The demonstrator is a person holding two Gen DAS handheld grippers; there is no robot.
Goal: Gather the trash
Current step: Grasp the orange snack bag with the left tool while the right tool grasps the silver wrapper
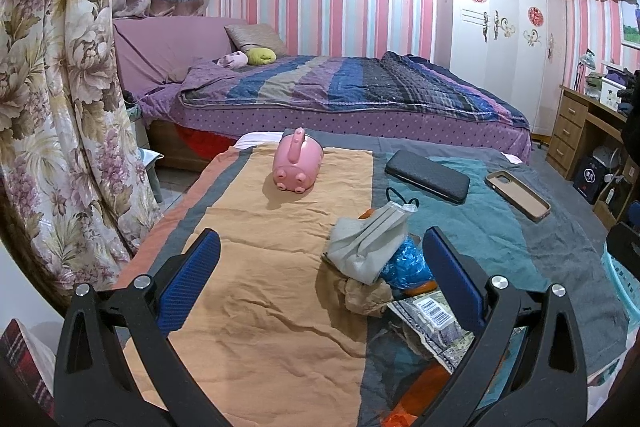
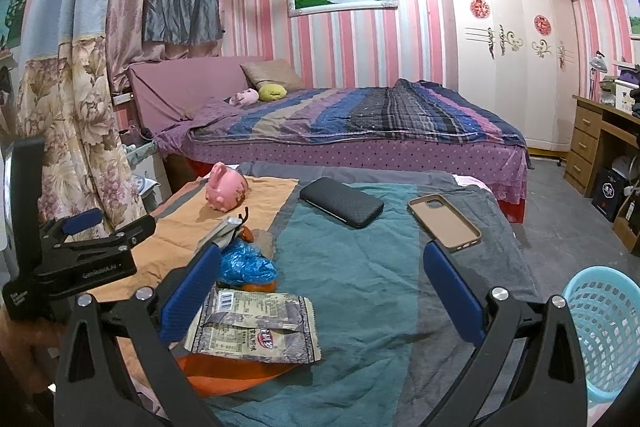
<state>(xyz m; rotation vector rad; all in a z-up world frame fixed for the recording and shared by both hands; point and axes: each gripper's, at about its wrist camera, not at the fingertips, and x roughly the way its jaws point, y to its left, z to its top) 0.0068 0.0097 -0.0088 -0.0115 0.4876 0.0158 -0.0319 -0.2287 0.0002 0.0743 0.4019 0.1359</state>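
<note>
A pile of trash lies on the cloth-covered table [image 1: 260, 307]: a used face mask [image 1: 370, 239], a crumpled blue plastic bag [image 1: 410, 263], a brown paper wad [image 1: 366, 295] and a printed snack wrapper [image 1: 434, 319]. My left gripper [image 1: 322, 287] is open, its fingers spread wide with the pile near the right finger. In the right wrist view the snack wrapper [image 2: 256, 323] lies flat beside the blue bag [image 2: 246, 265] and the mask [image 2: 224, 231]. My right gripper [image 2: 324, 291] is open and holds nothing; the wrapper touches its left finger. The left gripper body [image 2: 84, 259] shows at the left.
A pink piggy bank [image 1: 297, 163], a black wallet [image 1: 427, 175] and a phone case [image 1: 517, 194] rest on the far half of the table. A light blue mesh basket [image 2: 604, 331] stands at the right edge. Behind are a bed [image 1: 360, 91], a floral curtain [image 1: 60, 131] and a wooden desk [image 1: 584, 131].
</note>
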